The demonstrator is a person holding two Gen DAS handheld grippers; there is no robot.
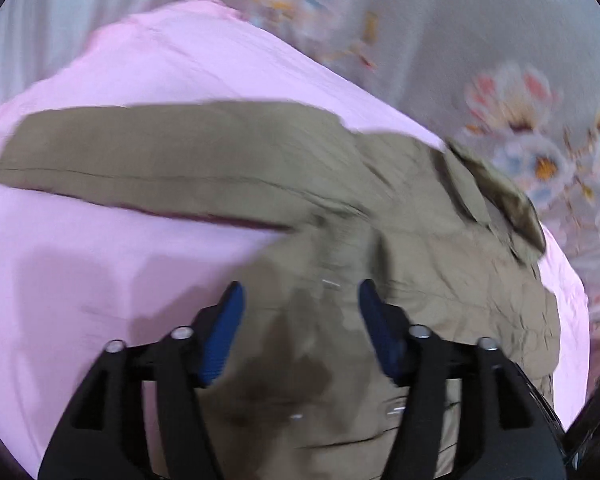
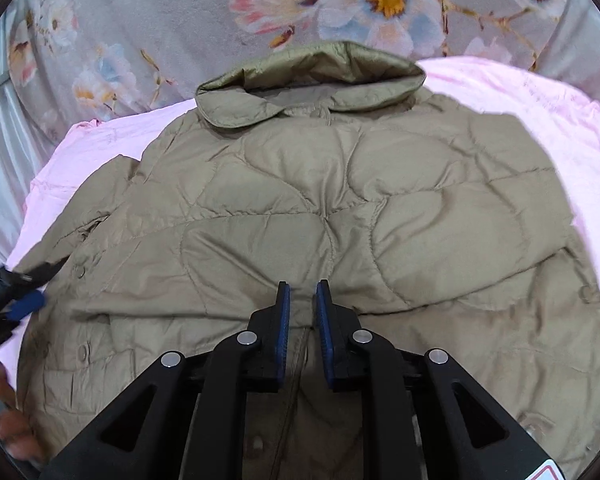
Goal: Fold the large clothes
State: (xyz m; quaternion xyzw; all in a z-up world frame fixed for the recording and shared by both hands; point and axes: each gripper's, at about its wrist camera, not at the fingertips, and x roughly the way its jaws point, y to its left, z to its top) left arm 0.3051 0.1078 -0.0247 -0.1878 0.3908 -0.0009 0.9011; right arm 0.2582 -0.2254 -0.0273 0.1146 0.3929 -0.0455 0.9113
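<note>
A tan quilted jacket [image 2: 340, 200] lies spread flat on a pink sheet [image 2: 540, 112], its collar [image 2: 312, 76] at the far end. In the right wrist view my right gripper [image 2: 302, 292] stands low over the jacket's lower middle, its blue pads a narrow gap apart and pinched on a fold of the tan cloth. My left gripper [image 1: 300, 292] hovers open above the jacket [image 1: 420, 260], nothing between its pads, and one sleeve [image 1: 140, 160] stretches out to the left. The left gripper [image 2: 48, 282] also shows at the left edge of the right wrist view, beside the jacket's snap-button edge.
A grey floral cloth [image 2: 180, 20] lies beyond the pink sheet [image 1: 100, 280] past the collar. Pale curtain-like fabric [image 2: 0, 160] hangs at the left. A person's hand [image 2: 8, 420] holds the left gripper at the lower left. The left wrist view is motion-blurred.
</note>
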